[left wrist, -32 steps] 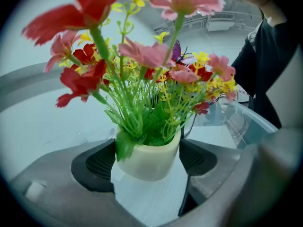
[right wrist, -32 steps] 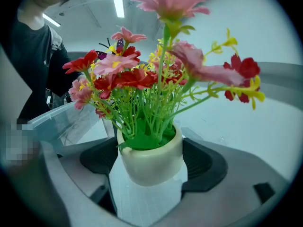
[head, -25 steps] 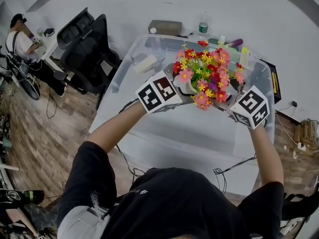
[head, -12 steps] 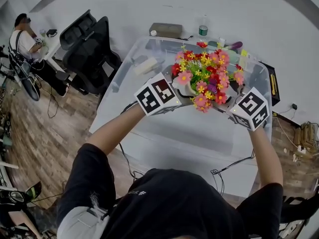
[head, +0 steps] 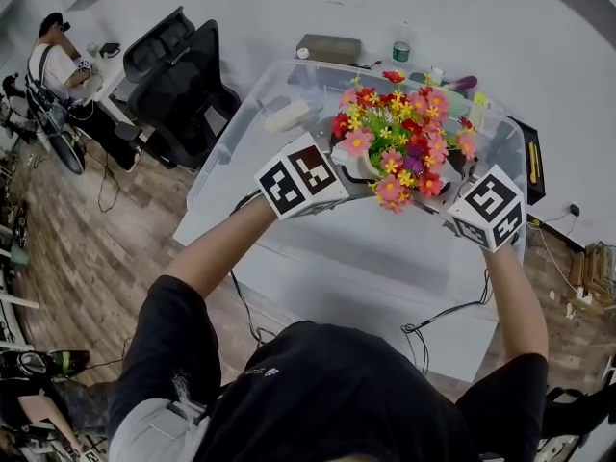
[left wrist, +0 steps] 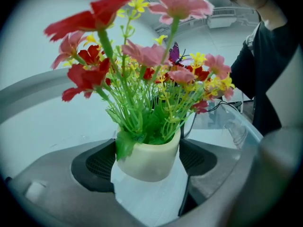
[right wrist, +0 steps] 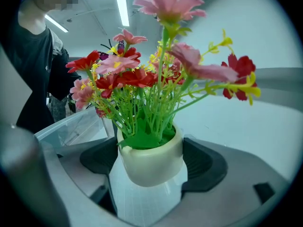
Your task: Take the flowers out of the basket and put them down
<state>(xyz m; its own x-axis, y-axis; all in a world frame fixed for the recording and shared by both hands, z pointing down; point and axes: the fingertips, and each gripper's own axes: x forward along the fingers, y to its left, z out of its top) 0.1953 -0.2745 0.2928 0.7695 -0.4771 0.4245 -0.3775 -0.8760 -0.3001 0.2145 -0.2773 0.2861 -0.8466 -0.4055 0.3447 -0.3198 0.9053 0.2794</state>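
A bunch of artificial red, pink and yellow flowers (head: 399,147) stands in a small cream pot (head: 354,166). The pot is held in the air over a clear plastic bin (head: 226,142) on the white table (head: 337,287). My left gripper (left wrist: 147,162) is shut on the pot (left wrist: 149,157), with a black pad (left wrist: 94,167) pressed to each side. From the opposite side my right gripper (right wrist: 151,167) is shut on the same pot (right wrist: 151,162). In the head view the blooms hide both sets of fingertips, and only the marker cubes (head: 300,176) (head: 489,207) show.
A pale block (head: 287,115) lies inside the bin. Behind it on the table are a grey box (head: 335,48), a green-capped bottle (head: 401,51) and a purple item (head: 460,83). A black office chair (head: 178,85) stands to the left; a person (head: 53,61) sits far left. Cables trail off the table's front.
Both grippers keep their hold on the pot at about the same spot above the bin. Only the head view has shifted slightly.
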